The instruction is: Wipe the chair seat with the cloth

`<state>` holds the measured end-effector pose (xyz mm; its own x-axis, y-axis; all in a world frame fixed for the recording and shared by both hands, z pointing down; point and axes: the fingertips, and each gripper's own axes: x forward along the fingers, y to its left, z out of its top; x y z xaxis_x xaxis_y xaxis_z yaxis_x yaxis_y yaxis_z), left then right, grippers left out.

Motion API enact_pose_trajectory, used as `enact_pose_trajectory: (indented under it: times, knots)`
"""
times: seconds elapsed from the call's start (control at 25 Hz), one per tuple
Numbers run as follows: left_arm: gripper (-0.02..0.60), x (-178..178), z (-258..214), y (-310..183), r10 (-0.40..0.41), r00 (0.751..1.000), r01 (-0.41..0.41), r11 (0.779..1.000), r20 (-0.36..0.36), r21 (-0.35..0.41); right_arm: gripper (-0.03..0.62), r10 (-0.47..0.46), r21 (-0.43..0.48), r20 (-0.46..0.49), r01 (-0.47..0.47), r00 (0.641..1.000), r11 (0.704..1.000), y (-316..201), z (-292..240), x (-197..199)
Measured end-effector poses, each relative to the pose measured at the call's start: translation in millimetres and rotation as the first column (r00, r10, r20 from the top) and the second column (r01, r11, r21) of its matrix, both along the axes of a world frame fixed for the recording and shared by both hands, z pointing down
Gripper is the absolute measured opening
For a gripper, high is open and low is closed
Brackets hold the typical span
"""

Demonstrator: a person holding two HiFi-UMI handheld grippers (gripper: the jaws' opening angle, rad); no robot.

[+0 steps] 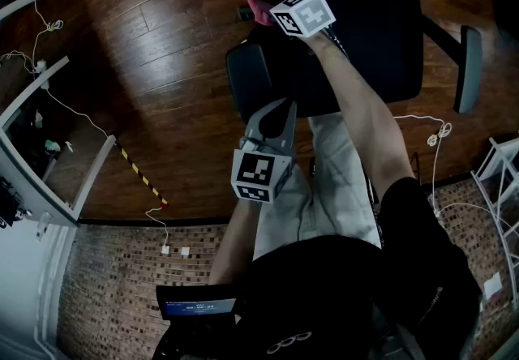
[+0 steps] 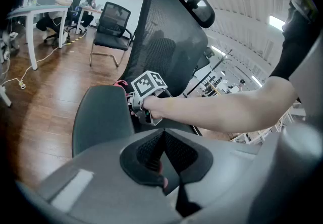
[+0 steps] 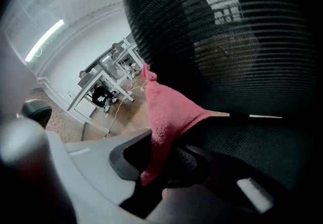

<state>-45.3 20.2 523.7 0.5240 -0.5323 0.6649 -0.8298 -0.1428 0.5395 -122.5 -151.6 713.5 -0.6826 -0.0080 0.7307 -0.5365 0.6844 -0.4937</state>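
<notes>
The pink cloth (image 3: 169,114) is pinched between the right tongs' (image 3: 156,160) clenched jaws, and its loose end stands up in front of the mesh backrest (image 3: 217,31). The head view places it at the back edge of the chair seat (image 1: 251,79); I cannot tell whether it touches. The left tongs (image 2: 162,155) are closed on nothing and held apart, nearer the person. Only the left gripper view shows desks (image 2: 30,13) and a second chair (image 2: 111,29). The text on the small screen (image 1: 197,304) is too small to read.

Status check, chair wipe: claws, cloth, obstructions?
Right claw shut on pink cloth, at the rear of the seat. Left claw shut, empty, held off it. Nothing blocking.
</notes>
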Motion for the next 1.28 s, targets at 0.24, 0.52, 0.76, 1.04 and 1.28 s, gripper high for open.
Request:
enact_pose_trajectory:
  times: [0.24, 0.52, 0.76, 1.04, 1.28]
  knots:
    - [-0.006, -1, 0, 7, 0.024, 1.000, -0.024, 0.999, -0.012, -0.034, 0.067, 0.015, -0.011, -0.030, -0.015, 0.999, 1.000, -14, 9, 25]
    - [-0.006, -4, -1, 4, 0.021, 1.000, -0.020, 0.999, 0.003, -0.039, 0.067, 0.141, 0.014, -0.123, -0.141, 0.982, 0.990, -53, 22, 91]
    - [-0.006, -4, 1, 3, 0.019, 1.000, -0.018, 0.999, 0.024, -0.044, 0.067, 0.209, 0.054, -0.196, -0.203, 0.958, 0.978, -78, 32, 167]
    - [-0.006, -6, 2, 2, 0.018, 0.998, -0.016, 0.999, 0.056, -0.035, 0.067, 0.304, 0.109, -0.284, -0.284, 0.909, 0.953, -107, 30, 264]
    - [-0.006, -9, 3, 0, 0.018, 0.997, -0.015, 0.999, 0.080, -0.040, 0.067, 0.361, 0.183, -0.384, -0.313, 0.850, 0.932, -125, 20, 328]
